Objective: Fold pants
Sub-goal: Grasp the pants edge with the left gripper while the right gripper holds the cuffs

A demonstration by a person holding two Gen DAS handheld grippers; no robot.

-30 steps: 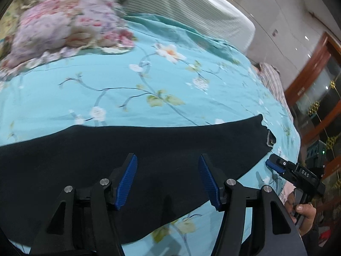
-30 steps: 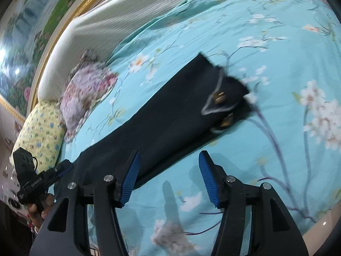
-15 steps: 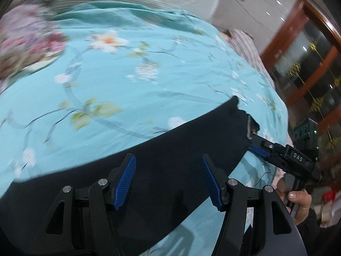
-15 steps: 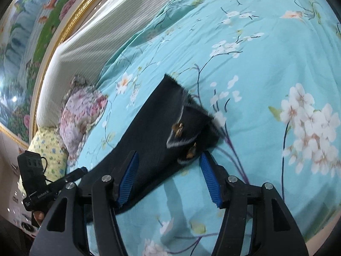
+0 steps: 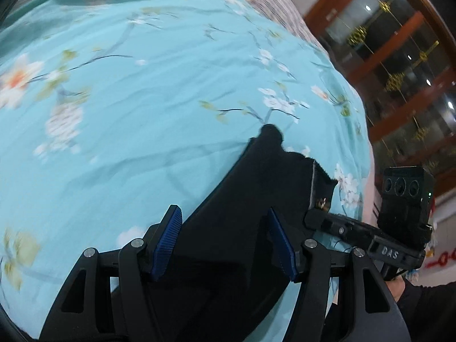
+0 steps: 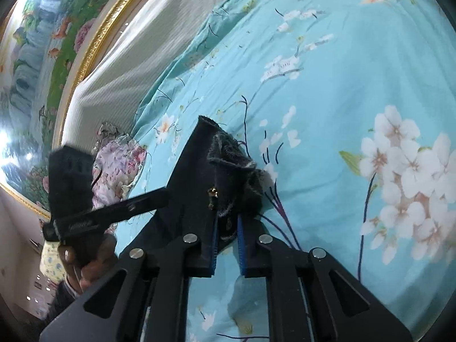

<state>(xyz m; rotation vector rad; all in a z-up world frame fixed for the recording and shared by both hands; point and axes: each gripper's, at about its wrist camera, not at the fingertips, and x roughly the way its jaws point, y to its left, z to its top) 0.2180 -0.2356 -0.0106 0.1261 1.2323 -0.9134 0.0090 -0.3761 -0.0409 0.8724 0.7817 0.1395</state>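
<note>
Black pants [image 5: 250, 199] lie stretched on a turquoise floral bed cover [image 5: 142, 99]. Their waistband end with small gold buttons shows in the right wrist view [image 6: 199, 176]. My right gripper [image 6: 228, 242] is shut on the near corner of that waistband; it shows in the left wrist view [image 5: 313, 216] touching the waistband edge. My left gripper [image 5: 225, 236] is open, its blue pads spread just above the pants, holding nothing. It shows in the right wrist view [image 6: 159, 196] reaching over the pants from the left.
A floral pillow [image 6: 119, 162] and a white ribbed headboard [image 6: 136, 57] lie at the far left, below a gold-framed painting [image 6: 42, 57]. A wooden glass-door cabinet [image 5: 399, 71] stands beyond the bed's right edge. A yellow pillow [image 6: 48, 262] lies behind the hand.
My right gripper moved in to the waistband and shut on it. My left gripper swung right along the pants toward the waistband end, still open.
</note>
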